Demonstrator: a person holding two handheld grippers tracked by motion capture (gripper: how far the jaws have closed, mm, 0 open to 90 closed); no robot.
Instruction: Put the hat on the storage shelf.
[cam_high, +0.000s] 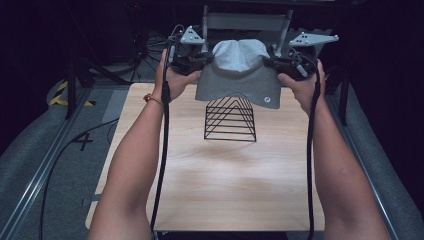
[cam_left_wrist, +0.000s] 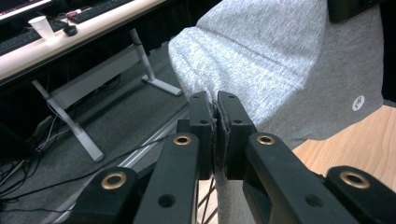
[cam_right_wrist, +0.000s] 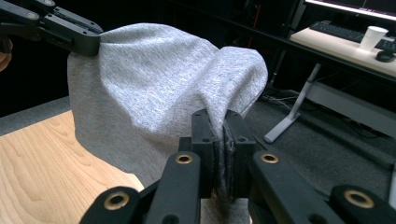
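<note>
Both grippers' jaws are clamped tight on grey cloth (cam_high: 239, 75): left gripper (cam_left_wrist: 217, 122) pinches its 9 o'clock edge, right gripper (cam_right_wrist: 222, 135) its 3 o'clock edge. Cloth hangs stretched btwn them, above the table's (cam_high: 215, 180) far end, w/ black wire rack (cam_high: 230, 119) just below, at 6 o'clock.

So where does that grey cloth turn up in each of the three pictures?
High view: the grey cloth hangs at top centre, above the black wire rack.
Left gripper view: upper right, pinched at its edge.
Right gripper view: centre, pinched at its edge.
Shared landmark: the wooden table beneath it.
</note>
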